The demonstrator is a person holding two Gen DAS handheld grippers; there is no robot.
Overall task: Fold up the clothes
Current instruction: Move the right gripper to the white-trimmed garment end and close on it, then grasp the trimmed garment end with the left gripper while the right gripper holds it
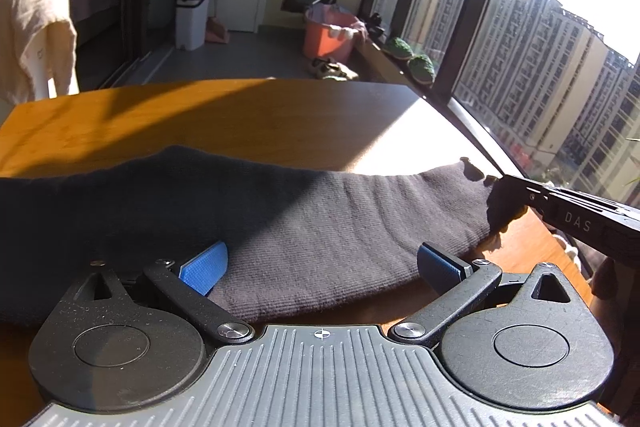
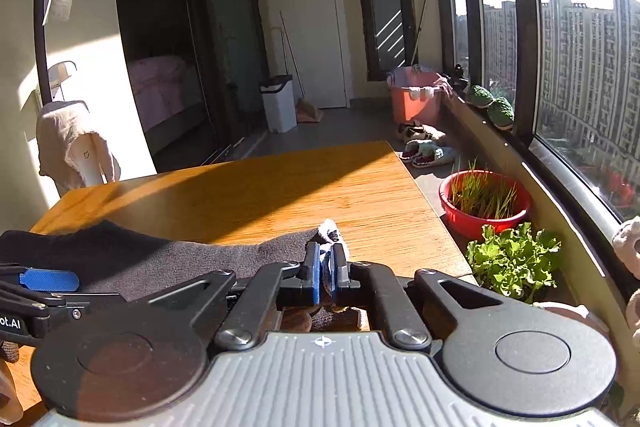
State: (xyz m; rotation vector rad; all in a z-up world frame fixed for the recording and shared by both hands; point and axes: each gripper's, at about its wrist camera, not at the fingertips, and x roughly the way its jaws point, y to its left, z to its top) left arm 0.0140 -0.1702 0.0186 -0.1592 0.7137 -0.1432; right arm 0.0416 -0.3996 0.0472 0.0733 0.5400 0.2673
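A dark ribbed knit garment [image 1: 320, 227] lies stretched across the near part of the wooden table [image 1: 240, 123]. My left gripper [image 1: 322, 267] is open, its blue pads [image 1: 204, 267] spread wide over the garment's near edge and gripping nothing. In the left wrist view my right gripper [image 1: 500, 195] comes in from the right at the garment's far right end. In the right wrist view my right gripper [image 2: 326, 267] is shut on that end of the garment [image 2: 160, 263], and a small whitish bit pokes out above the fingers. A blue pad [image 2: 48, 281] of the left gripper shows at the left.
The table's right edge runs along a low sill under big windows. A red bowl of grass [image 2: 484, 203] and a leafy plant [image 2: 512, 259] stand there. A chair with a beige cloth [image 2: 76, 143] is at the far left corner. A pink bucket [image 2: 414, 95] and a white bin [image 2: 278, 103] stand beyond.
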